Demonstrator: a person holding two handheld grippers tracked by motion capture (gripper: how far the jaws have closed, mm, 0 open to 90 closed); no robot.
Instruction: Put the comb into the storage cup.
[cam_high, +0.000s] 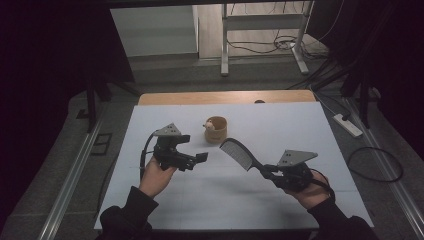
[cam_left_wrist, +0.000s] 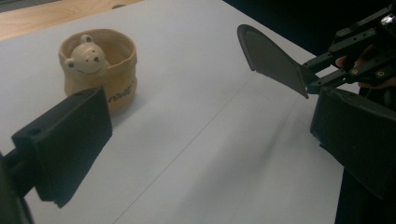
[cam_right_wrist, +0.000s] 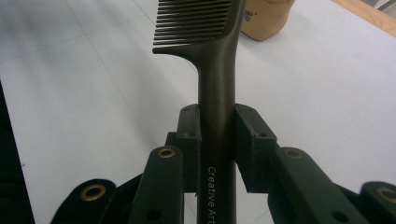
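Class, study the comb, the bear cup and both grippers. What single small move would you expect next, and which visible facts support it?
Probably the right gripper carries the comb forward toward the bear cup to stand it inside. Its fingers clamp the comb's handle, the toothed head points toward the cup, and the cup stands upright just beyond it. The left gripper is open, holding nothing, beside the cup.

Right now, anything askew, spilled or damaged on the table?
Nothing stands out. The bear cup stands upright on the white table cover, nothing spilled. The right gripper holds the black comb by its handle, teeth intact. The left gripper is open, empty.
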